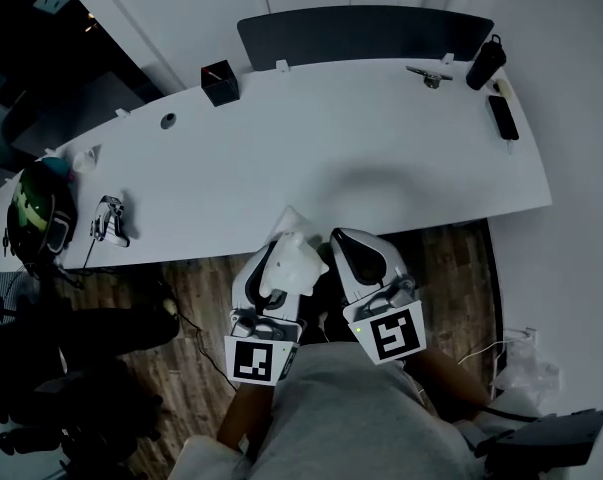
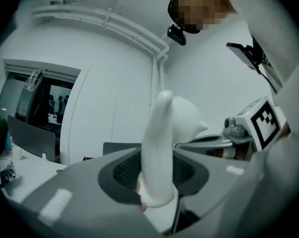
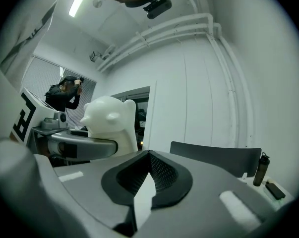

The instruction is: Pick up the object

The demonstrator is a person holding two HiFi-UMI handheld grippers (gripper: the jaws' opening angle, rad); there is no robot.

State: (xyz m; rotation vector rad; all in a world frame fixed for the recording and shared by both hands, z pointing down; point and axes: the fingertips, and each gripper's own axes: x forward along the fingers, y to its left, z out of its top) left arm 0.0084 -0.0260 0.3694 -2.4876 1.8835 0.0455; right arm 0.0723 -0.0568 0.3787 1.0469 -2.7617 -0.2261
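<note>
One white bear figure (image 2: 188, 117) between jaws of left tool (image 2: 158, 168)

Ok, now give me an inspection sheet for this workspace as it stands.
Surface: white desk, bare in the middle.
Job's things: white bear figure, held in the air by the desk's near edge.
Clutter: black pen cup, dark bottle, flat black device, helmet.
Grippers: left gripper shut on the bear figure; right gripper shut, empty.
Cables: thin white cable on the floor.
Surroundings: wood floor, dark partition behind the desk.
</note>
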